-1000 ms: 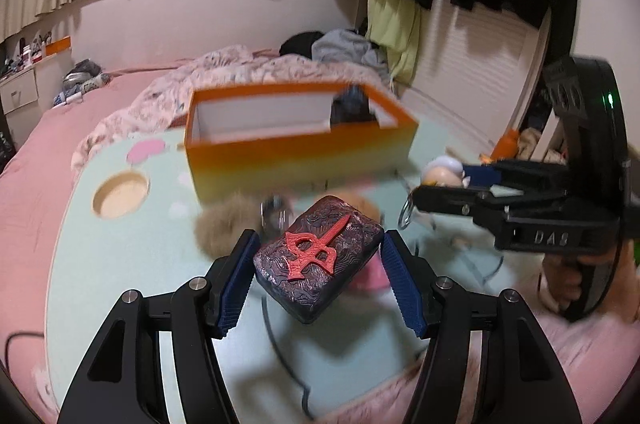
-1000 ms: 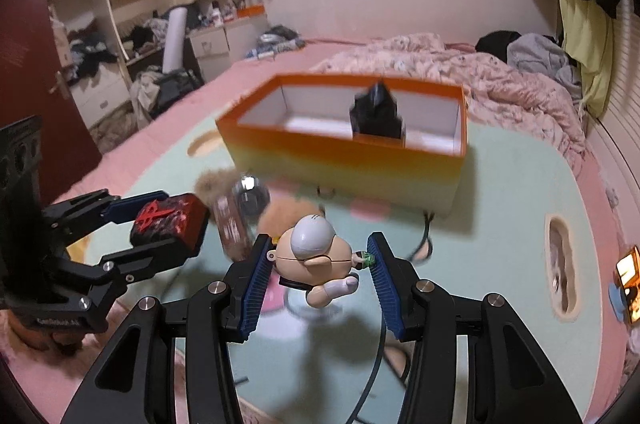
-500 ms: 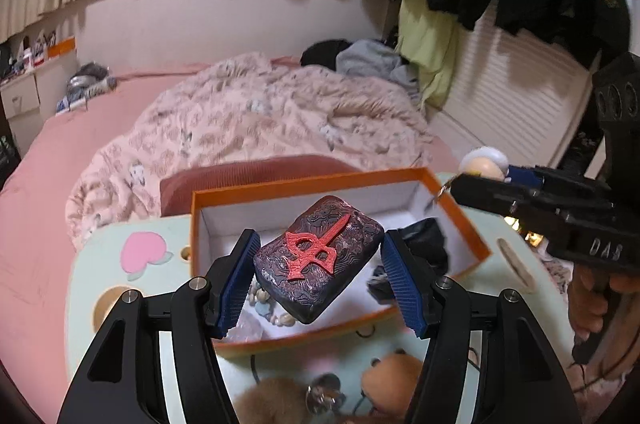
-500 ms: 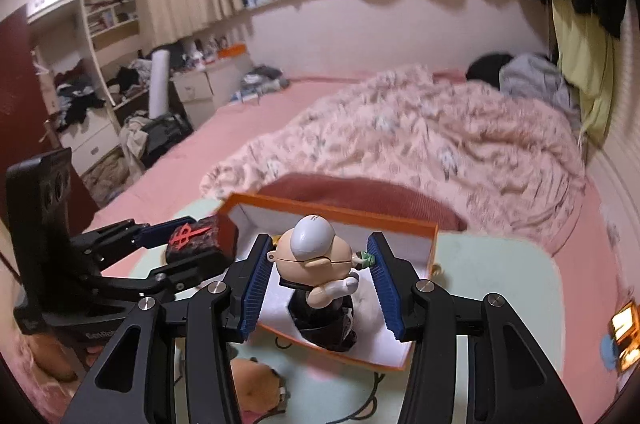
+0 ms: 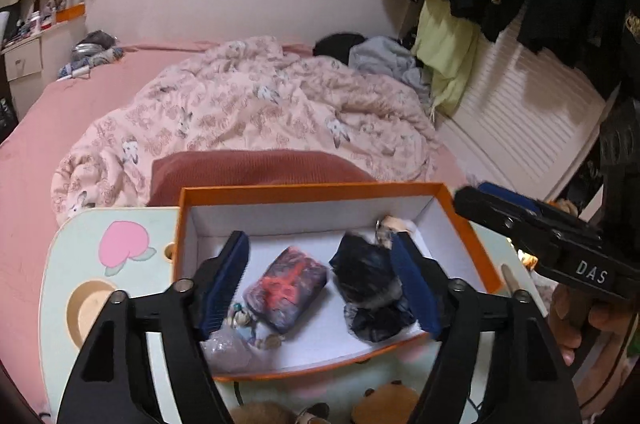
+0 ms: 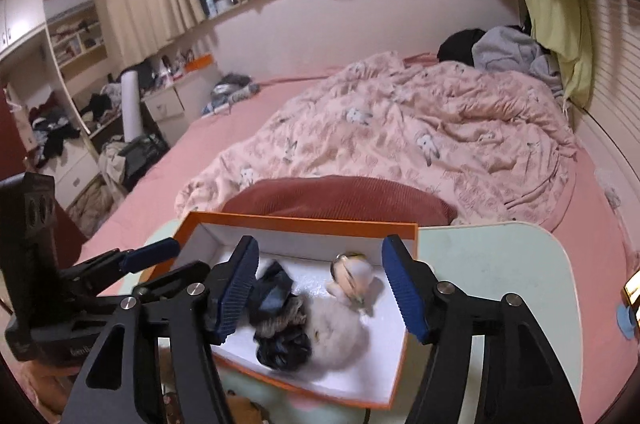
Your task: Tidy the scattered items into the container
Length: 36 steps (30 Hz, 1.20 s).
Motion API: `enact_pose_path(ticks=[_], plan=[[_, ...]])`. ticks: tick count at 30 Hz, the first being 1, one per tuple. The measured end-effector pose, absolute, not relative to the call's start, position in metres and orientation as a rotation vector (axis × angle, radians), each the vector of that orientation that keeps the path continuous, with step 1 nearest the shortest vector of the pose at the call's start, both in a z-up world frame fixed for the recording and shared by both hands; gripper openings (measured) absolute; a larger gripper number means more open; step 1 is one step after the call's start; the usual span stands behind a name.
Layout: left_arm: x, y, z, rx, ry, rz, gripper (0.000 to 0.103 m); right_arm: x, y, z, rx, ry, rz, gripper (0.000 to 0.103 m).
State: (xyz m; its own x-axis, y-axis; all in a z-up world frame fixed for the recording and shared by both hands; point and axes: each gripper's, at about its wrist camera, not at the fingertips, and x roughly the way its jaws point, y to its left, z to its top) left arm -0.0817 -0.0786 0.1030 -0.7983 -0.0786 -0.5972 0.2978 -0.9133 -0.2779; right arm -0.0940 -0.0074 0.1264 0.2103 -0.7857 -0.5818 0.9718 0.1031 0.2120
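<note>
Pale green lap table [image 5: 132, 220] sits on a pink bed [image 6: 224, 140] beside a rumpled floral duvet [image 5: 256, 108]; orange box [image 5: 312, 190] on top. Both grippers angle down over the box. Left gripper [image 5: 320, 282] jaws opening, empty; dark red-marked block [image 5: 286, 288] lies blurred on the box floor. Right gripper [image 6: 320, 288] jaws opening, empty; small figurine [image 6: 352, 274] blurred below, inside the box.
</note>
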Motion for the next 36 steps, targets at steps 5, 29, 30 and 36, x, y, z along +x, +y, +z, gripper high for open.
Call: enact_pose_path(ticks=[5,29,30,36], plan=[[-0.057,-0.068,0.113,0.854,0.488,-2.763,0.077,-0.094,0.024,0.131,0.576,0.365,-1.347,0.064],[0.053,0.013,0.017,1.159,0.273,-2.603,0.081,-0.073,0.129,0.020,0.681,0.634,-1.428,0.097],[0.053,0.012,0.015,1.157,0.281,-2.600,0.085,-0.071,0.128,0.019,0.674,0.653,-1.426,0.101],[0.051,0.010,0.008,1.157,0.276,-2.607,0.103,-0.059,0.124,0.013,0.626,0.748,-1.434,0.103]])
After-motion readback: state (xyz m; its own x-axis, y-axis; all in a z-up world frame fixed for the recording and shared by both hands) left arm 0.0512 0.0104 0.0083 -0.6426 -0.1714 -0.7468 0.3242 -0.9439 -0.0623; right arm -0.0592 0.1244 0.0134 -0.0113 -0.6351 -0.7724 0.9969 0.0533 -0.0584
